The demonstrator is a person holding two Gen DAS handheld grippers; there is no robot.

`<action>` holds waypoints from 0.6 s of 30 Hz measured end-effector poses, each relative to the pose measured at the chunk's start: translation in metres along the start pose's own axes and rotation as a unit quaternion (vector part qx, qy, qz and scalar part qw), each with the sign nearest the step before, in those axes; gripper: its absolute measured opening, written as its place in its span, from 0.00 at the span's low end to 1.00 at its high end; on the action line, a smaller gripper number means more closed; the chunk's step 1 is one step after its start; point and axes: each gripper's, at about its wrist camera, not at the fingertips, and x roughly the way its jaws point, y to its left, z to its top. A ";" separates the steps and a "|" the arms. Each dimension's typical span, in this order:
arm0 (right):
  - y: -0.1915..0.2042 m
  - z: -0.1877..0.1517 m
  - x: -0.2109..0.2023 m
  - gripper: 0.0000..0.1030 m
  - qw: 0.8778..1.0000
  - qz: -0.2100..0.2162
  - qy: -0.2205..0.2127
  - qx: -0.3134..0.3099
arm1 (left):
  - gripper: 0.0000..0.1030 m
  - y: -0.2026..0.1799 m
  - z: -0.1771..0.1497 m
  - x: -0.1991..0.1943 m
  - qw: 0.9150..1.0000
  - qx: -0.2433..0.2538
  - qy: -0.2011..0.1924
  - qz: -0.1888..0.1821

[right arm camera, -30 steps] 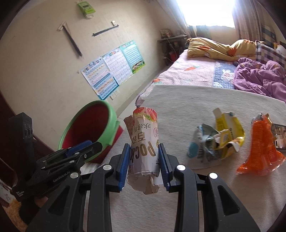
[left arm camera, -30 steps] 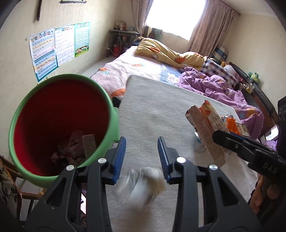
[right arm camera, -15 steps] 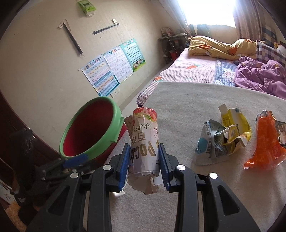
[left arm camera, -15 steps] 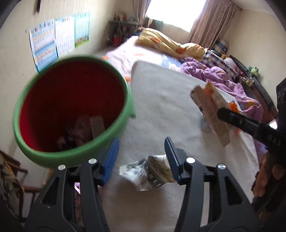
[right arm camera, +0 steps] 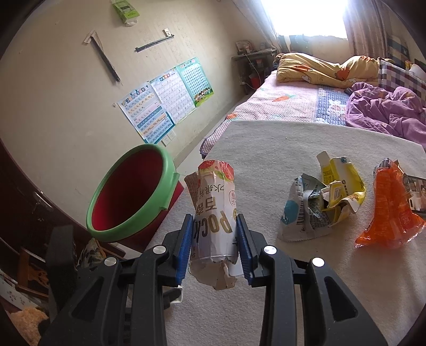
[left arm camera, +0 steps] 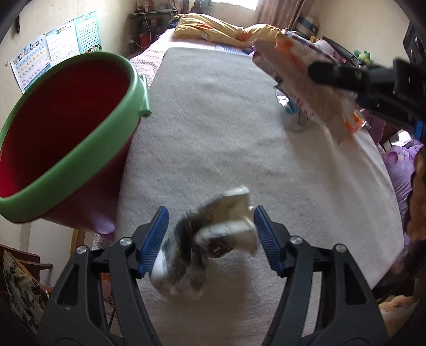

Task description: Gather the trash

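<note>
Crumpled wrapper (left arm camera: 213,239) btwn left claw (left arm camera: 210,237) pads

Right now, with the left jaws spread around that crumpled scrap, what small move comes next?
Probably close the left gripper on the crumpled wrapper: its jaws have just been opening, the scrap lies loose between them on the white cover, and the bin waits alongside.

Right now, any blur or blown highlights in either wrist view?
Left wrist: motion blur smears the crumpled wrapper between the left gripper fingers. Right wrist: sharp, but the window is blown out white; fisheye curves both.
</note>
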 end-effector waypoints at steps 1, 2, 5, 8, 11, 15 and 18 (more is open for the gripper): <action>0.000 -0.001 -0.001 0.31 1.000 0.000 0.001 -0.001 | 0.61 -0.001 0.000 0.002 1.000 -0.002 0.005 -0.002; 0.001 -0.001 -0.001 0.31 1.000 0.001 0.001 -0.002 | 0.61 -0.003 -0.002 0.004 1.000 -0.001 0.009 -0.005; 0.005 -0.002 -0.001 0.31 1.000 0.005 0.001 -0.005 | 0.61 -0.009 -0.004 0.004 1.000 0.013 0.009 0.005; 0.007 -0.002 0.000 0.31 1.000 0.007 0.003 -0.007 | 0.58 -0.007 -0.007 0.002 1.000 0.008 0.004 0.010; 0.008 0.000 0.000 0.31 1.000 0.009 0.001 -0.010 | 0.57 -0.002 -0.010 -0.006 1.000 0.000 -0.005 0.009; 0.009 0.001 -0.002 0.31 1.000 0.011 -0.002 -0.013 | 0.57 0.004 0.003 -0.025 0.998 -0.018 -0.048 0.021; 0.010 0.002 -0.002 0.31 1.000 0.014 -0.004 -0.016 | 0.57 0.013 0.018 -0.042 0.996 -0.031 -0.080 0.033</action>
